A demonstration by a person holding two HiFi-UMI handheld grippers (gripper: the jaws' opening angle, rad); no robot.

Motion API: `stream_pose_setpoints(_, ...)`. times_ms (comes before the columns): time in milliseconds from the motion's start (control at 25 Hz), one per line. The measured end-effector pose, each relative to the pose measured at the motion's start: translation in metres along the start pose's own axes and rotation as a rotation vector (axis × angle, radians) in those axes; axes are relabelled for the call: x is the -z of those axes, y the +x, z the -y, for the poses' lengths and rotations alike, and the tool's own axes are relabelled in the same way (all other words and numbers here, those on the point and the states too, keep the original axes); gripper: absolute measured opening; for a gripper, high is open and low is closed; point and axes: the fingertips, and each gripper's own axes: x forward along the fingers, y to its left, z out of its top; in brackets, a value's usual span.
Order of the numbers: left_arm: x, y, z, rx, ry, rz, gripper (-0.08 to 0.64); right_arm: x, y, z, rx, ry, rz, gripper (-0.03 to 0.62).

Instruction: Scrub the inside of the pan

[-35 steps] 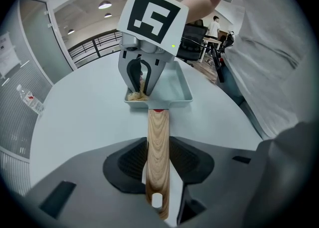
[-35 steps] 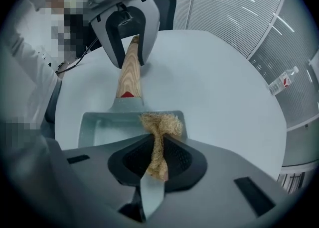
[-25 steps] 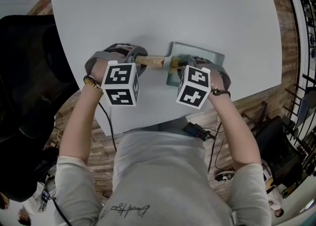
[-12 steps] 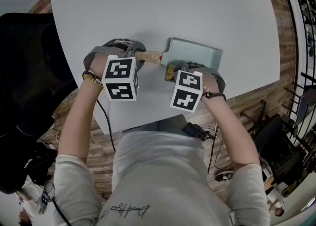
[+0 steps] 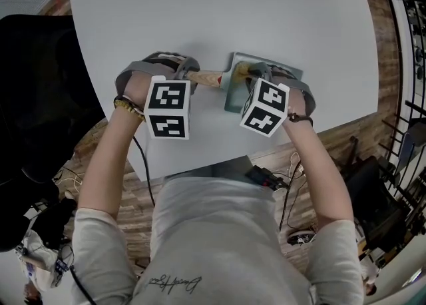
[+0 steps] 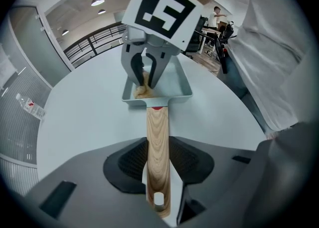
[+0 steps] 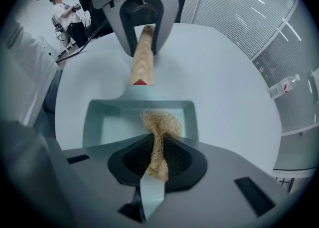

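We are in the middle of the scrubbing, judging by how things lie. The square pan [image 5: 279,74] sits flat on the bench [image 5: 219,17], toward its 6 o'clock edge in the head view. Its wooden handle [image 6: 157,132] runs out to 9 o'clock.

Our left tool [image 6: 158,165] is clenched on that handle near its free end, with both pads against the wood. Our right tool [image 7: 158,160] is clamped on a tan wire scrubber [image 7: 159,122]. The scrubber's loose end splays out over the pan floor, and it seems to touch the metal, though we cannot be sure.

To do this step well, we use the left grip as the anchor. It should press the handle slightly downward so the pan cannot skate or tip while the scrubber drags. With the right tool we bear down enough to flatten the tuft. We work in short overlapping strokes along the floor, then push into the corners and up the walls at 12 and 6 o'clock.

The scrubber is soft and pinched at a narrow waist, so hard sideways pulls may tease it out of the pads. Gentle, steady pressure looks like the safer choice.
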Motion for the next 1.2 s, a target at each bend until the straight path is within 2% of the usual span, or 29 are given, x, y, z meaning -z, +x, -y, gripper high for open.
stream_pose_setpoints(120, -0.001, 0.000, -0.001, 0.001, -0.002, 0.003, 0.144, 0.002, 0.001, 0.019, 0.045, 0.002, -0.016, 0.071)
stream_pose_setpoints(320, -0.002, -0.001, -0.001, -0.004, -0.030, 0.000, 0.144, 0.002, 0.001, 0.020, 0.082, -0.028, -0.020, 0.071)
stream_pose_setpoints(520, 0.001, 0.001, -0.002, -0.004, -0.051, -0.020, 0.144, 0.002, 0.001, 0.013, 0.060, -0.012, -0.012, 0.071)
stream_pose_setpoints(680, 0.002, 0.002, -0.003, -0.007, -0.052, -0.024, 0.144, 0.005, 0.000, -0.008, -0.001, -0.025, -0.020, 0.071)
stream_pose_setpoints(960, 0.003, 0.003, -0.005, -0.013, -0.050, -0.033, 0.146, 0.009, -0.006, -0.054, -0.181, -0.032, -0.036, 0.069)
stream_pose_setpoints(1200, 0.005, 0.003, -0.006, -0.012, -0.053, -0.038, 0.146, 0.009, -0.009, -0.077, -0.301, -0.029, -0.025, 0.067)
